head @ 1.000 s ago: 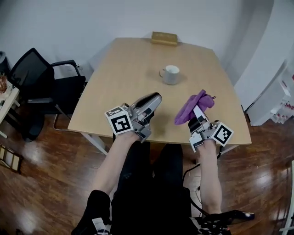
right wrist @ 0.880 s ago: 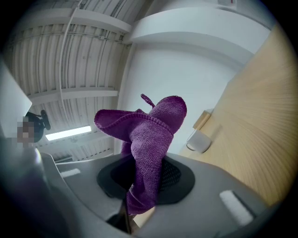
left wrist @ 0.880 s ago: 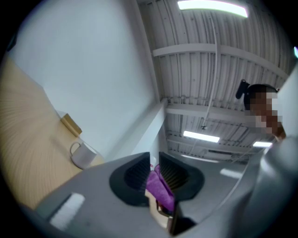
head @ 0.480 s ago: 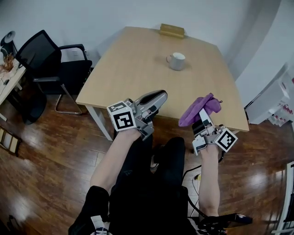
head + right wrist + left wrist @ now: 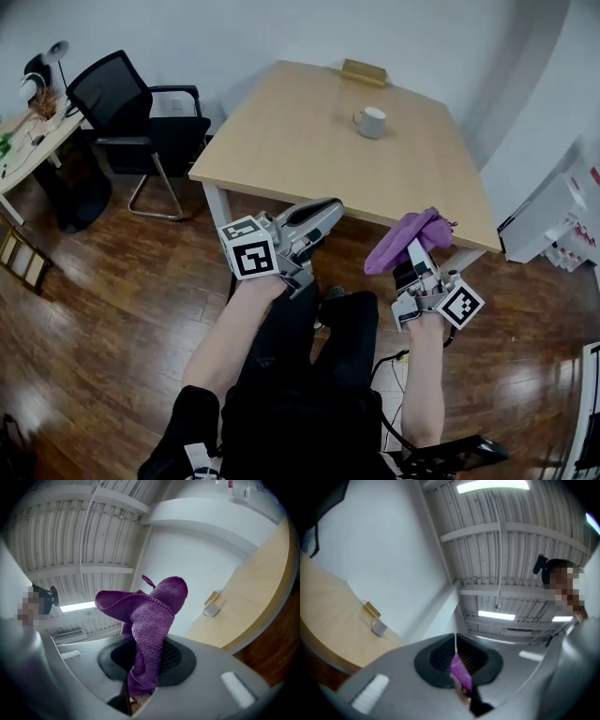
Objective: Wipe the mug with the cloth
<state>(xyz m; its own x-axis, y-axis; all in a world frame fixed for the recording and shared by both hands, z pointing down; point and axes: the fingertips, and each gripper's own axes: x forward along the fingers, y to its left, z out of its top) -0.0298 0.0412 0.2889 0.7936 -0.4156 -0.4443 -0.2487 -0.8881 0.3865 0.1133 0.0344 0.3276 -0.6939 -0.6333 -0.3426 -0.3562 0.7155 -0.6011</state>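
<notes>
Retreating from the white ceramic mug (image 5: 372,121) at twelve o'clock, right gripper (image 5: 412,246) pinches purple knitted cloth (image 5: 405,239), left gripper (image 5: 323,208) just closing empty; wiping stalls.

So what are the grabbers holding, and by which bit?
The right gripper pinches the purple cloth by one bunched end; the rest flops out past its jaws. The left gripper is shut with nothing in it.

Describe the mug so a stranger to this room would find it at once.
Start at the light wooden table near the black office chair. Toward its far edge, near a small tan wooden block, stands the white ceramic mug. It is the only round, white thing on the tabletop, with its handle pointing left in the head view.
</notes>
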